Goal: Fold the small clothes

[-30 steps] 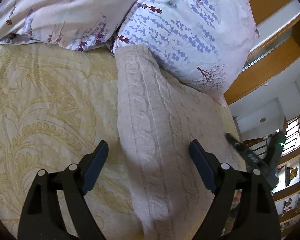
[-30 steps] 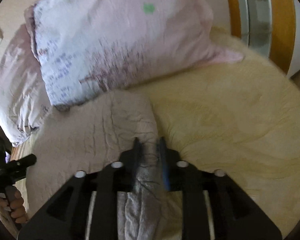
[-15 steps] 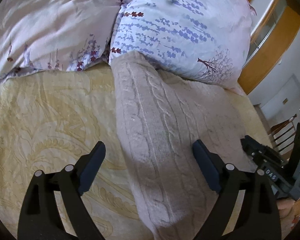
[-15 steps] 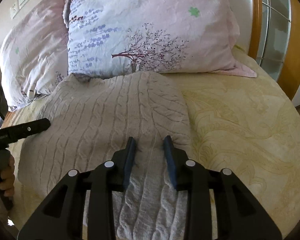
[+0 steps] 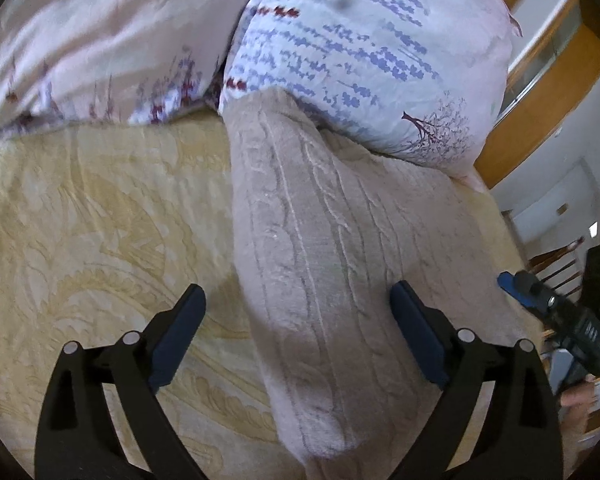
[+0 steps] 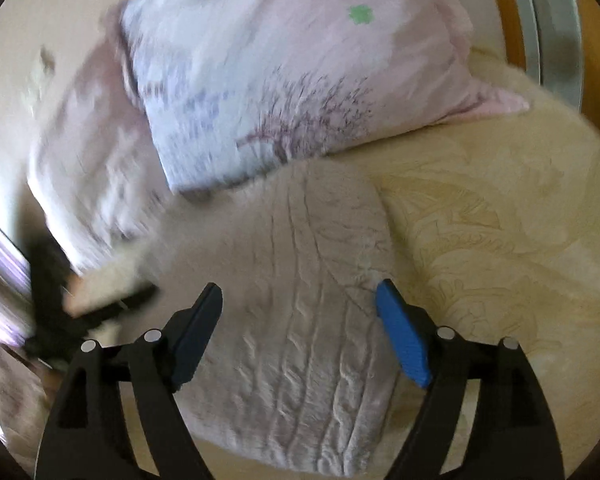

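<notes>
A beige cable-knit sweater (image 5: 332,256) lies folded on the yellow patterned bedspread (image 5: 92,216), its far end against the pillows. My left gripper (image 5: 298,300) is open and empty, hovering over the sweater's left folded edge. In the right wrist view the sweater (image 6: 300,320) lies below my right gripper (image 6: 300,296), which is open and empty above the sweater's right part. The right gripper also shows at the right edge of the left wrist view (image 5: 556,312).
Two floral pillows (image 5: 360,48) lie at the head of the bed, one (image 6: 284,72) right behind the sweater. A wooden bed frame (image 5: 540,92) stands on the right. The bedspread (image 6: 500,232) stretches to the right of the sweater.
My right gripper opened and let go of the sweater, which now lies folded on the bed. The right wrist view is blurred with motion. My left gripper stayed open above the sweater.
</notes>
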A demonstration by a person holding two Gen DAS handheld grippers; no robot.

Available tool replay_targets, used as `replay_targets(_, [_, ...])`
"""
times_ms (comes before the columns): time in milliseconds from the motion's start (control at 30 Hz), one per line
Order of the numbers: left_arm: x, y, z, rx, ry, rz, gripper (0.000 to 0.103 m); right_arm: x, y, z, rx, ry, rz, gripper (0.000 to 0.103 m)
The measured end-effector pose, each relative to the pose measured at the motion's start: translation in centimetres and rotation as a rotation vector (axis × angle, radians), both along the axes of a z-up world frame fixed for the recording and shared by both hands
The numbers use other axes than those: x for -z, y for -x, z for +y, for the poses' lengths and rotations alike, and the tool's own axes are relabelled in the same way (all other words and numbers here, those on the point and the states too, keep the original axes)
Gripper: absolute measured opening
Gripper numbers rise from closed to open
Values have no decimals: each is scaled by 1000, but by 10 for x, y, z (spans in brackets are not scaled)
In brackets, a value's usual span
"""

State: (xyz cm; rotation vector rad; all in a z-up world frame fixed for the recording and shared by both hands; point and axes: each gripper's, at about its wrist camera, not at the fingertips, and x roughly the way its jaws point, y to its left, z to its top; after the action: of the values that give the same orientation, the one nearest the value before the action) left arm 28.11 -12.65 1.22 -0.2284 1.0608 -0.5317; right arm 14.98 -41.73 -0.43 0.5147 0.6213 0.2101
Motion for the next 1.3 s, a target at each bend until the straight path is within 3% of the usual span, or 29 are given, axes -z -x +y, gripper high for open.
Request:
replay_targets(133, [0,-5,10,4,87,49,91,3,-18,-16,-4,-47,92,81])
replay_targets(300, [6,-9,18,24,212,125,73,12,-39,-21,-8,-64,171,81])
replay_targets(400, [8,-11,16,23,240,140,73,18,-45,-29,-6,-118,159,79])
replay_targets(500, [10,-12,17,21,270,151,73,30,-54,-29,-74,-200,186,69])
replay_targets(700, [14,-13,19,9,312,166,66,36,-62,-15,-184,-240,153,64])
replay_targets(800, [17,-13,23,9,330,178,57,43,-63,-13,-216,-287,161,41])
replay_targets(900, [17,-10,29,13,351,171,43,44,-57,-14,-225,-313,131,35])
replay_targets(1067, [6,-5,41,48,406,162,36,31,-40,-4,-251,-357,59,31])
replay_targets(1300, [-20,13,88,69,430,116,36,11,-23,46,-326,-317,13,30])
